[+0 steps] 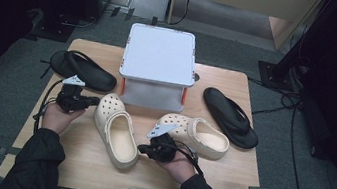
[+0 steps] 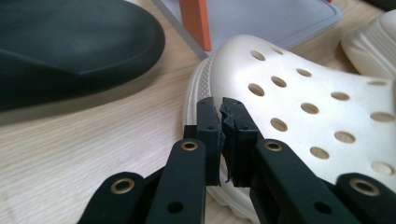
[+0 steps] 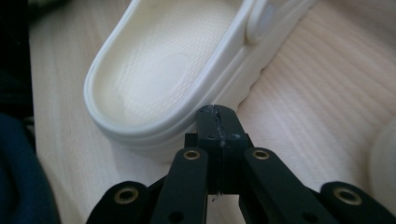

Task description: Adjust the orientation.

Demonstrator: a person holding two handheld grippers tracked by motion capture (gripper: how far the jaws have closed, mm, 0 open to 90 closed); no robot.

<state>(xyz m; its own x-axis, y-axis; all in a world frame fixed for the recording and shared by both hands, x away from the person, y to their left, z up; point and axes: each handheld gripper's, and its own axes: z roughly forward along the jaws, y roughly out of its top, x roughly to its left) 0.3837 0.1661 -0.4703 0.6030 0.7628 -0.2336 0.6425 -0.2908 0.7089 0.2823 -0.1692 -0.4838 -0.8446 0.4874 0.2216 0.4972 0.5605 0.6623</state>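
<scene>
1. from the high view we see the near cream clog (image 1: 117, 130) lying on the worktop (image 1: 237, 92) between the two hands; its long axis runs from upper left to lower right, with the holed toe toward the grey box (image 1: 159, 55) and the open heel toward the person.
2. we count two cream clogs, the other cream clog (image 1: 196, 135) to the right, and two black sandals (image 1: 84, 69), one at each side of the box.
3. the left tongs (image 1: 92, 101) sit just left of the near clog's toe; the right tongs (image 1: 144, 149) sit just right of its heel.
4. in the left gripper view the left tongs (image 2: 219, 135) are pressed together with nothing between them, tips at the toe's rim.
5. in the right gripper view the right tongs (image 3: 217, 126) are together and empty, tips against the heel's outer wall.
</scene>
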